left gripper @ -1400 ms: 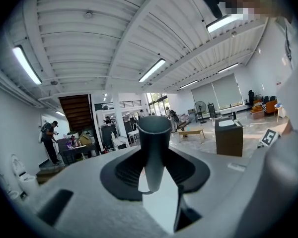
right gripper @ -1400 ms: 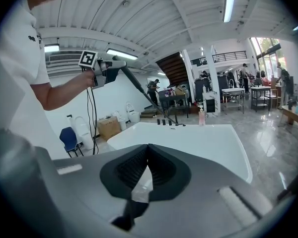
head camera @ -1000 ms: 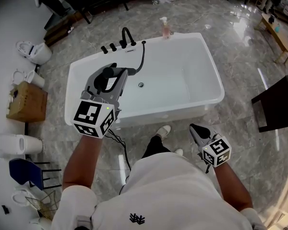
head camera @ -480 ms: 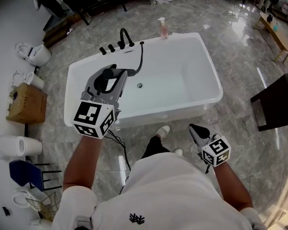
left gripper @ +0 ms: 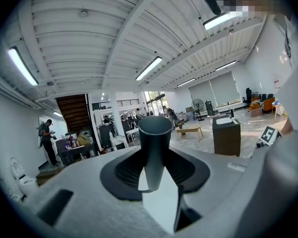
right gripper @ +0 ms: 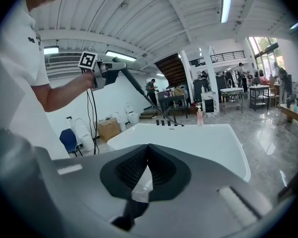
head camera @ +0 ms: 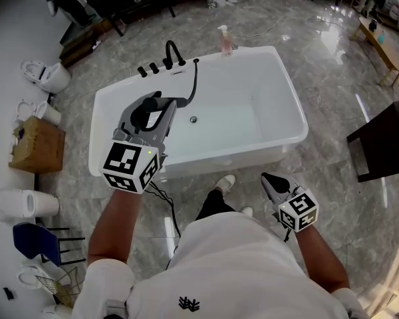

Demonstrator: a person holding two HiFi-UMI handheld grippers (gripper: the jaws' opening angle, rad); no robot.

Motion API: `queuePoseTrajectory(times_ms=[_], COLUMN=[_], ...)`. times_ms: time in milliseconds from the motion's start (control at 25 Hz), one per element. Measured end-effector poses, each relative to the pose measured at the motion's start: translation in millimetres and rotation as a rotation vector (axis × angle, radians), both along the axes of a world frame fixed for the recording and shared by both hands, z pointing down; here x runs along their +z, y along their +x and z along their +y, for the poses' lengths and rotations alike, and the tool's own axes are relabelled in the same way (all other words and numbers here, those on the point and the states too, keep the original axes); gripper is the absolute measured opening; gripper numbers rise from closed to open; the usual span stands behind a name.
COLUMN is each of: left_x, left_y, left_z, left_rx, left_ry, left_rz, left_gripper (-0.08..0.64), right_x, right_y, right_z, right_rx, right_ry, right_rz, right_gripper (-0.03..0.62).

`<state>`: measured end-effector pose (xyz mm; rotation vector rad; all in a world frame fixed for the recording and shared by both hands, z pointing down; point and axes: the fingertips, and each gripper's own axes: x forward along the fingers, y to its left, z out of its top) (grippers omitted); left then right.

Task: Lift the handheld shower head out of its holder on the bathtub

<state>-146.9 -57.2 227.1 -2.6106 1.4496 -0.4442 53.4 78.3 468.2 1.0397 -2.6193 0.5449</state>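
**Head view.** A white bathtub (head camera: 290, 88) is seen on a grey marble floor (head camera: 332, 52). A black faucet (head camera: 175, 48) and knobs are recorded on the tub's far rim, and a pink bottle (head camera: 226, 38) stands on the same rim just to the right of them. The left claw (head camera: 161, 107) is held above the tub's left end and is clenched on the black shower head (head camera: 177, 100). The shower head is thus lifted clear of the rim fittings. Its black hose (head camera: 197, 78) runs from it back to the far rim beside the faucet. The right claw (head camera: 271, 180) is held low in front of the tub's near wall, over the floor, well apart from the shower head. A cardboard box (head camera: 36, 141) is noted left of the tub and a dark cabinet (head camera: 386, 138) right of it.

**Left gripper view.** The dark round handle of the shower head is seen upright between the jaws, and both pads are pressed against it. A person (left gripper: 45, 139) and a staircase (left gripper: 73, 113) are seen far behind.

**Right gripper view.** The jaws are seen drawn together with nothing between them. The tub is seen straight ahead beyond them. The left claw with its marker cube (right gripper: 88, 60) is seen raised above the tub's left end, the shower head slanting from it down towards the faucet.
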Motion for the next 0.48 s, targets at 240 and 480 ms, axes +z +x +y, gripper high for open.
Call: queuePoseTrajectory(times_ms=[240, 480], left_x=[3.6, 3.3], left_y=[1.4, 3.9], left_z=[0.6, 2.0], left_rx=[0.003, 0.010], left_ry=[-0.005, -0.009], left_rz=[-0.002, -0.003], left_gripper=[0.138, 0.138], right_x=[1.5, 0.4], right_y=[1.1, 1.9], right_z=[0.3, 2.1], right_rx=[0.006, 0.011], right_ry=[0.006, 0.005], right_rz=[-0.001, -0.004], right_gripper=[0.012, 0.012])
